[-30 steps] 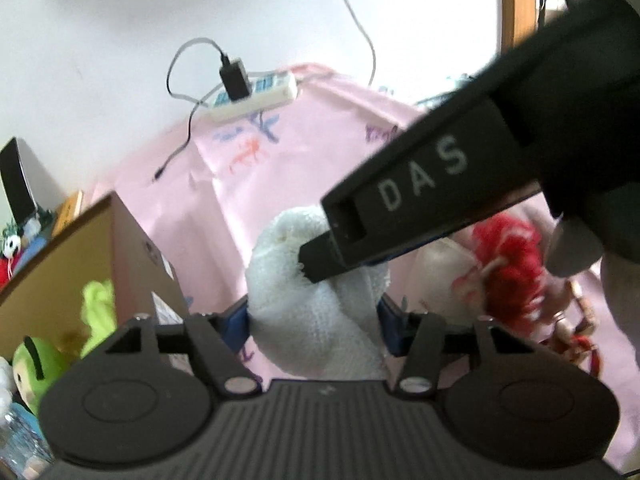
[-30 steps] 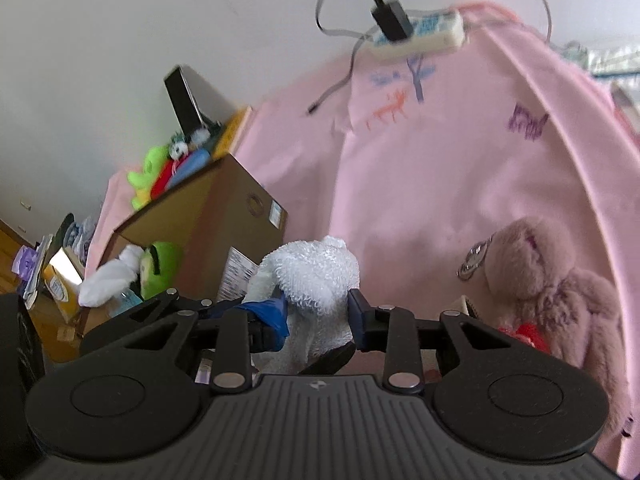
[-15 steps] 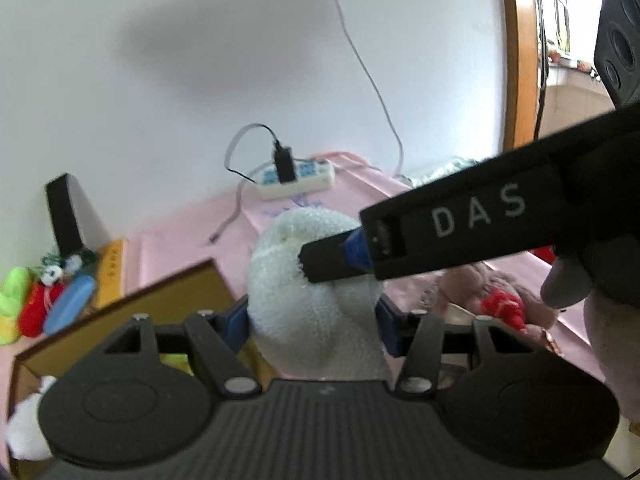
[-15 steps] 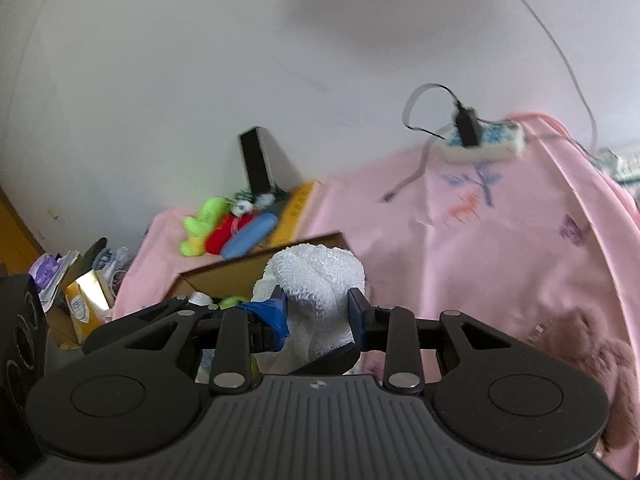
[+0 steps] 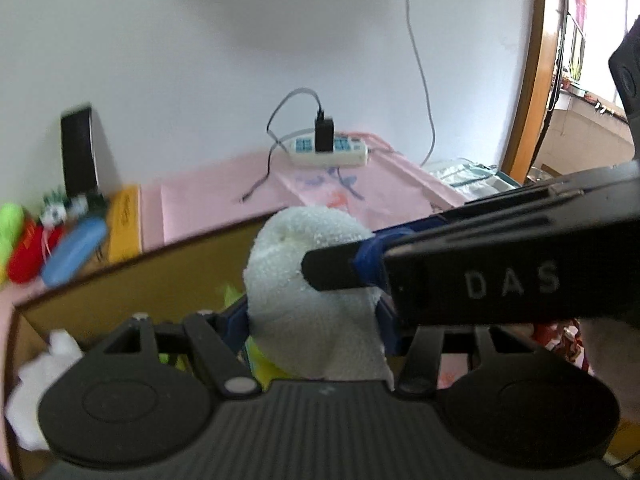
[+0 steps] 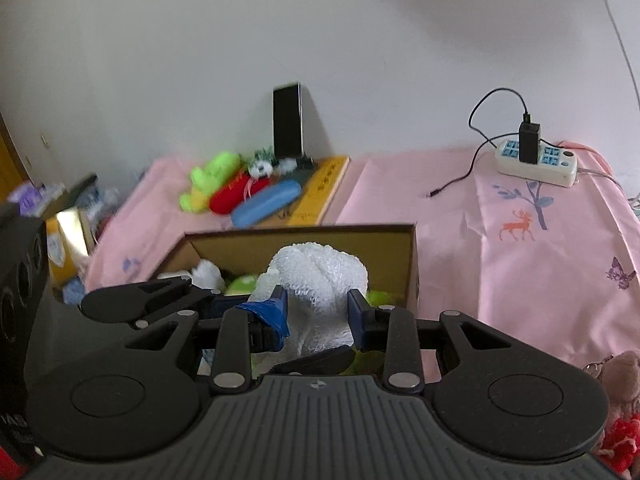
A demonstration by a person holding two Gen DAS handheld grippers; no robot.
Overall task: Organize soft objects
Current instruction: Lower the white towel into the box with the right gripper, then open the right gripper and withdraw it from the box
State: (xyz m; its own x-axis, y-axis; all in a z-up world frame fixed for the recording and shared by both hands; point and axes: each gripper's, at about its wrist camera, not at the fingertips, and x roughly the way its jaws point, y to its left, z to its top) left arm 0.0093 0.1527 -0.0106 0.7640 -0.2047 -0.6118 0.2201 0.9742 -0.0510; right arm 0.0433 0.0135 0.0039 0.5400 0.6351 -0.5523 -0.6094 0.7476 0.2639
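A white fluffy soft toy [image 5: 308, 280] is held between both grippers above an open cardboard box [image 6: 412, 264]. My left gripper [image 5: 312, 316] is shut on its lower part. My right gripper [image 6: 318, 312] is shut on the same toy [image 6: 320, 276]; its black finger [image 5: 332, 270] crosses the left wrist view from the right. Inside the box lie a white soft toy [image 5: 40, 384] and a green one [image 6: 240, 284]. The lower part of the held toy is hidden behind the gripper bodies.
The box stands on a pink cloth [image 6: 540, 264]. Behind it lie green [image 6: 212, 180], red [image 6: 234, 196] and blue [image 6: 266, 202] soft items and a yellow book [image 6: 324, 188]. A power strip [image 6: 536, 162] sits at the back right. A pink bear [image 6: 624, 372] lies at the right.
Both grippers have carried the white toy left, from above the pink cloth to above the open box. The views have swung so the box interior now lies under the toy.
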